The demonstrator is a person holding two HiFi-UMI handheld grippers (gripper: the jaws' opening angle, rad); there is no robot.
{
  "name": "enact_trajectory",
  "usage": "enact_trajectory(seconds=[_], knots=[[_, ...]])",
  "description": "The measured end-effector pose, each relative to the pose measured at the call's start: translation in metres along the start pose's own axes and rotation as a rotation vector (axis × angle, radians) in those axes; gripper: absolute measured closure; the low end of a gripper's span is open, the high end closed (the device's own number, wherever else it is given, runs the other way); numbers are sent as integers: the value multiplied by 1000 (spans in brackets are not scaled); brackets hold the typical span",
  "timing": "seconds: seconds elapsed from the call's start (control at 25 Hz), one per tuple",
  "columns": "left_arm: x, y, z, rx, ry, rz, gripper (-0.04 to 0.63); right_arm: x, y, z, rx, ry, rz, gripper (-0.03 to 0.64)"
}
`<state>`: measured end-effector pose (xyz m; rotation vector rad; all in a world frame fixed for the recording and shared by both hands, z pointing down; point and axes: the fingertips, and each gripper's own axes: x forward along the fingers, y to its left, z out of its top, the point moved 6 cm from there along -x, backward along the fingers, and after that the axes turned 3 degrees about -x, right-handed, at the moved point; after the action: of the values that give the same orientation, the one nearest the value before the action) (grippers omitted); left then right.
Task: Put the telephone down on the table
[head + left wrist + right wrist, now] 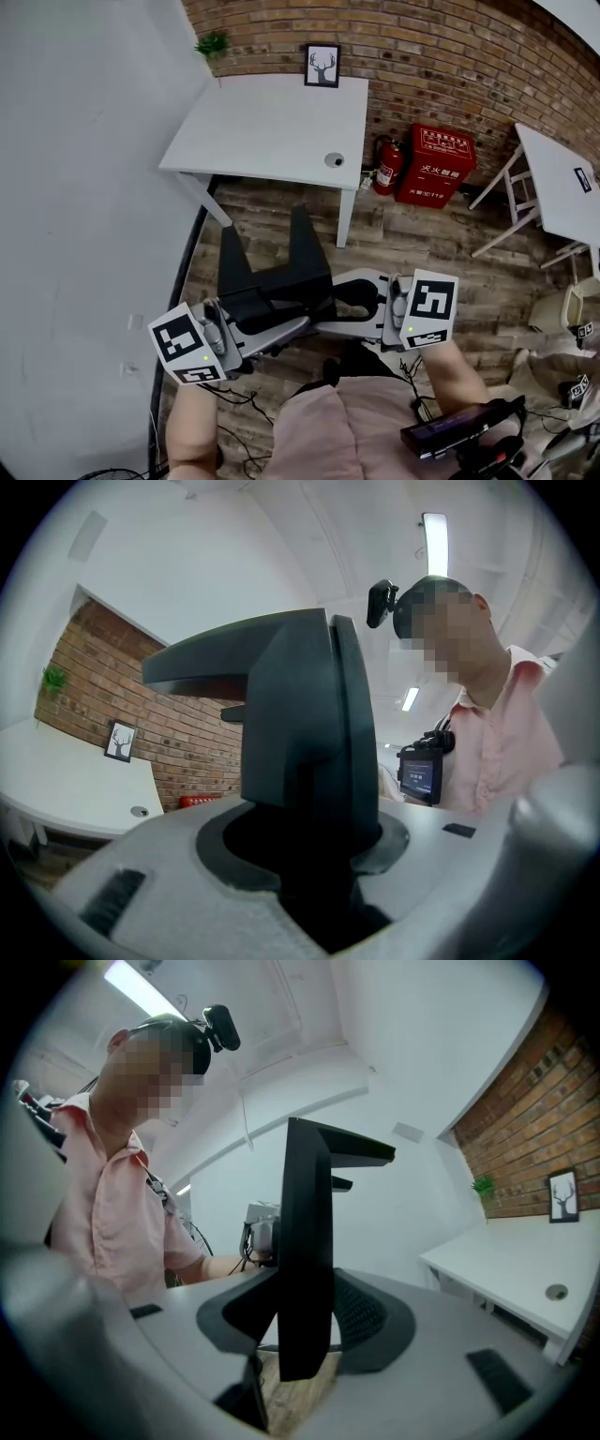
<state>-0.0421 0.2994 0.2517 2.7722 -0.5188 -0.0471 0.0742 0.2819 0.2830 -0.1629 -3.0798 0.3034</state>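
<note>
The telephone (pixel 274 284) is a black desk set with two upright parts, carried in the air above the wooden floor, in front of the white table (pixel 272 122). My left gripper (pixel 279 324) is shut on its near left side. From the right, my right gripper (pixel 330 306) is shut on it too. In the left gripper view the telephone's (pixel 300 724) dark body fills the gap between the jaws of the left gripper (pixel 309 855). In the right gripper view a thin black edge of the telephone (pixel 305 1241) stands clamped in the right gripper (pixel 300 1340).
On the table stand a framed deer picture (pixel 322 65) and a small plant (pixel 213 44); a round hole (pixel 335 160) sits near its front right corner. A fire extinguisher (pixel 388 167) and red box (pixel 437 164) stand against the brick wall. A second white table (pixel 562 183) is at right.
</note>
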Motion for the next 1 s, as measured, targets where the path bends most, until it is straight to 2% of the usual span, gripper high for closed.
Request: enact_trajectory(seconds=[0.24,0.56,0.8,1.0], knots=[[23,58,-8,-36,8,-5,431,-7,-59,-14,34,15,-9,440],[53,150,11,-54,37,17,431,-11,-158,-9,67,10,13,440],[68,201,35,-60,29,38,431,-12,-216,10,65,14,30,440],[78,231,60,-30,22,51,431,-12,-252,31,34,12,36,440]])
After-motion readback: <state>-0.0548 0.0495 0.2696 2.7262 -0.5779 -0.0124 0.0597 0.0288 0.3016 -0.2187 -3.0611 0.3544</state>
